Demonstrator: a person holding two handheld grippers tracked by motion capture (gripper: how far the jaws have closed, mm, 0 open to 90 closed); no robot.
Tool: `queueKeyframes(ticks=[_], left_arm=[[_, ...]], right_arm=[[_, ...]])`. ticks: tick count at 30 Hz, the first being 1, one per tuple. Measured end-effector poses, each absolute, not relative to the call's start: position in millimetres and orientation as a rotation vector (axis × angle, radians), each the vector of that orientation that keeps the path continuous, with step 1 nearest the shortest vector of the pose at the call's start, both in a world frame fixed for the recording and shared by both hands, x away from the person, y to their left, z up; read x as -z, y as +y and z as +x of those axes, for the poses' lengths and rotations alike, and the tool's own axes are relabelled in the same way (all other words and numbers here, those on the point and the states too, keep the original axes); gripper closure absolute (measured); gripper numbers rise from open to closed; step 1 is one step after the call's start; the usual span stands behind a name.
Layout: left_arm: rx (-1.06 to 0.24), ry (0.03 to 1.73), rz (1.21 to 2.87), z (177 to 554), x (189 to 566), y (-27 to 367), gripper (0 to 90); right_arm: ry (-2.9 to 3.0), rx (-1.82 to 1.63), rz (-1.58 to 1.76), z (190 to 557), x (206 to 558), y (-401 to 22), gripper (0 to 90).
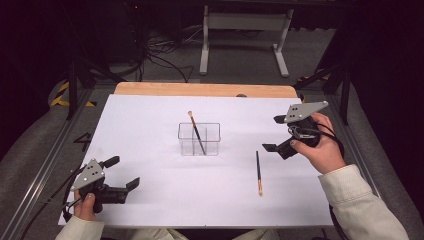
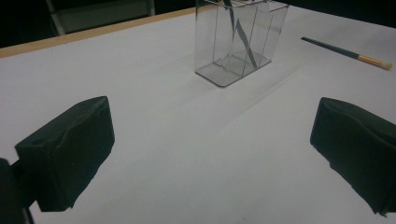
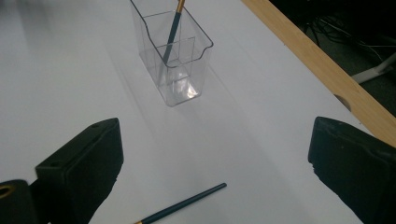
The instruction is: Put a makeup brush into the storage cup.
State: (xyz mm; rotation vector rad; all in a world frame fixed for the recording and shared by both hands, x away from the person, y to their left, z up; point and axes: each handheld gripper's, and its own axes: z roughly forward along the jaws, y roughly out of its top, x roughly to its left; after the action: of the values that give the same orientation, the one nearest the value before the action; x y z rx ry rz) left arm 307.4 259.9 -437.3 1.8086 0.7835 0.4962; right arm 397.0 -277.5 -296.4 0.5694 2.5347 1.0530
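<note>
Working from the near edge outward: left claw (image 1: 121,172) resting low at the near left corner of the white surface (image 1: 150,200), jaws spread wide and gripping nothing, well apart from everything else. Lying flat a little farther in, right of centre, the loose brush (image 1: 258,172), dark handle pointing away and pale bristle end toward the person; in the right gripper view, its dark handle tip (image 3: 187,203) sitting just ahead of and between the open jaws. Hovering above and just beyond the brush's far end, right claw (image 1: 274,134), also spread wide and empty. Judging the step as picking this brush up for the holder: lowering the right claw squarely over the dark handle, turning the jaws across the shaft rather than along it, closing near the middle so the brush is not tipping in the grip. Farther back at mid-surface, the clear divided holder (image 1: 199,139) already carrying one brush (image 1: 196,132) leaning in its middle section; aiming for a free section, tilting the handle nearly upright and clearing the rim before releasing, avoiding knocking the light holder over.
</note>
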Motion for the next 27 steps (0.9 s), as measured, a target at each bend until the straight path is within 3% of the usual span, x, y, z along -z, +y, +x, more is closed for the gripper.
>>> queueKeyframes(ticks=[27], left_arm=[[-0.5, 0.8, 1.809, 297.2, 439.0, 268.5, 0.5]], right_arm=[[2.731, -0.834, 0.415, 413.8, 306.8, -266.8, 4.6]])
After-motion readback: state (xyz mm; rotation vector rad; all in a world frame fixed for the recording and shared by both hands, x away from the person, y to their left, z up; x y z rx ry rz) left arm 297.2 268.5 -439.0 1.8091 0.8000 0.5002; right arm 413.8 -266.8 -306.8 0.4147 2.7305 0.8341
